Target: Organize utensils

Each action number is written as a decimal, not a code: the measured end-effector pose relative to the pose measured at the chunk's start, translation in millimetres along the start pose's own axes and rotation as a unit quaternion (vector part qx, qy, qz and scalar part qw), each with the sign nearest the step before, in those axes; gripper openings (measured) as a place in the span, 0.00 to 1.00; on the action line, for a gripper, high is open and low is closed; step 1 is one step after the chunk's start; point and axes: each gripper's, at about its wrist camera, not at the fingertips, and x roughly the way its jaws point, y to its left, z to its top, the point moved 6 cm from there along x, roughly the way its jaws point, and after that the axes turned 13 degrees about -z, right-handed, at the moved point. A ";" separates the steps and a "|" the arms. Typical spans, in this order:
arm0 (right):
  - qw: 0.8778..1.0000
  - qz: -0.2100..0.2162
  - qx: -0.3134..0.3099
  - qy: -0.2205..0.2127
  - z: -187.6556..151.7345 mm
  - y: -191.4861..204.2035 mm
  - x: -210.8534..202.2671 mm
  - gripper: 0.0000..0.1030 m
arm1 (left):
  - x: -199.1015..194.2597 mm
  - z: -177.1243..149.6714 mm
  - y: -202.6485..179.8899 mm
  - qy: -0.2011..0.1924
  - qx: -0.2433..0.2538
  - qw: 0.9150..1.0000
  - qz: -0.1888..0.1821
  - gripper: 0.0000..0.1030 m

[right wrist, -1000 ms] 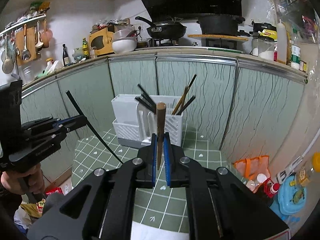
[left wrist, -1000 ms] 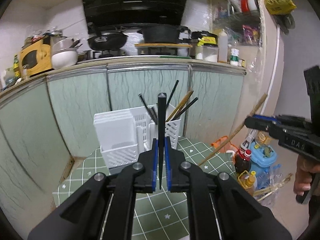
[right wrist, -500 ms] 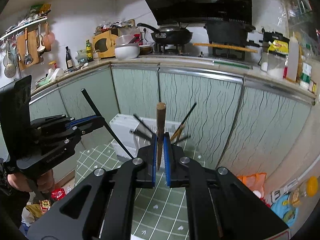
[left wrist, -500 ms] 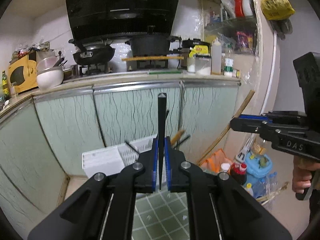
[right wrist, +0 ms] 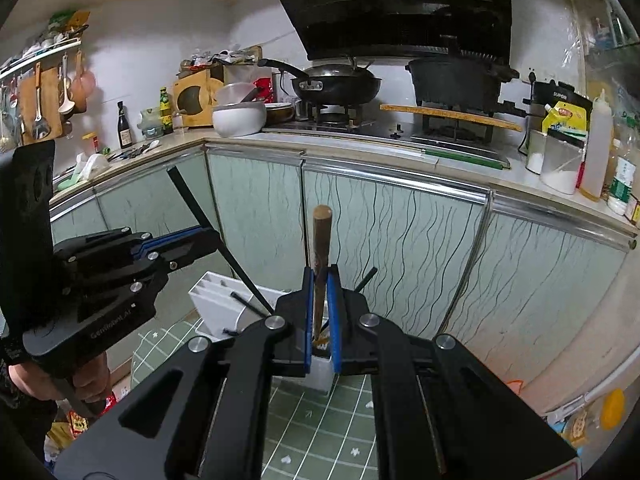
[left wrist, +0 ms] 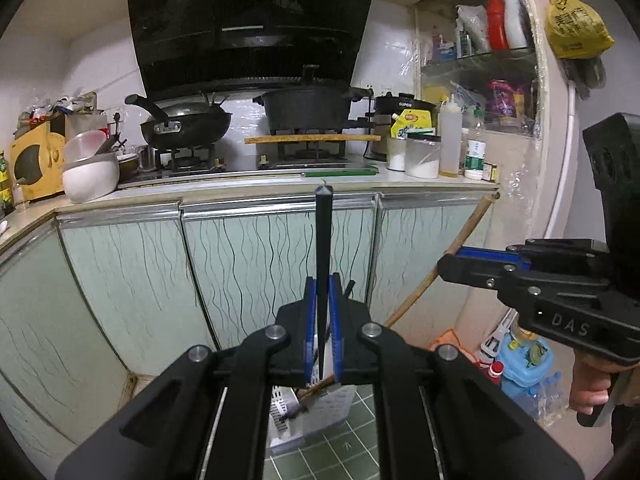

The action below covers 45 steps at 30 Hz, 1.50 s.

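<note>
Gripping a slim black square-section chopstick [left wrist: 322, 248], the left gripper [left wrist: 322, 332] has its blue-padded jaws closed flat on the stick, which rises toward 12 o'clock past the cabinet fronts. The right gripper [right wrist: 320, 320] is likewise clamped on a brown round-tipped wooden chopstick [right wrist: 321, 240], also standing toward 12 o'clock. Below both sets of jaws, at 6 o'clock, the white slotted plastic utensil caddy [right wrist: 218, 300] sits on a green tiled mat [right wrist: 320, 432], mostly hidden behind the fingers; dark stick ends poke from it. In the left wrist view the right gripper [left wrist: 452, 268] appears at 3 o'clock, held by a hand [left wrist: 592, 384]. Beyond: pale green wavy-lined cabinet doors [left wrist: 256, 272], and a black wok [left wrist: 188, 124] at 11 o'clock.
</note>
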 end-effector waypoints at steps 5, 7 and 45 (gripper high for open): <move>1.000 0.009 0.010 0.012 -6.7 -3.5 35.3 0.06 | 29.9 -15.0 23.7 0.016 -0.013 1.000 0.006 0.07; 1.000 0.007 0.012 0.018 -13.9 -4.3 48.9 0.06 | 39.2 -23.5 33.6 0.023 -0.028 0.999 0.003 0.08; 0.998 -0.056 -0.016 0.006 -138.4 17.3 -52.0 0.93 | -97.2 -138.9 5.6 0.038 -0.034 0.995 0.083 0.96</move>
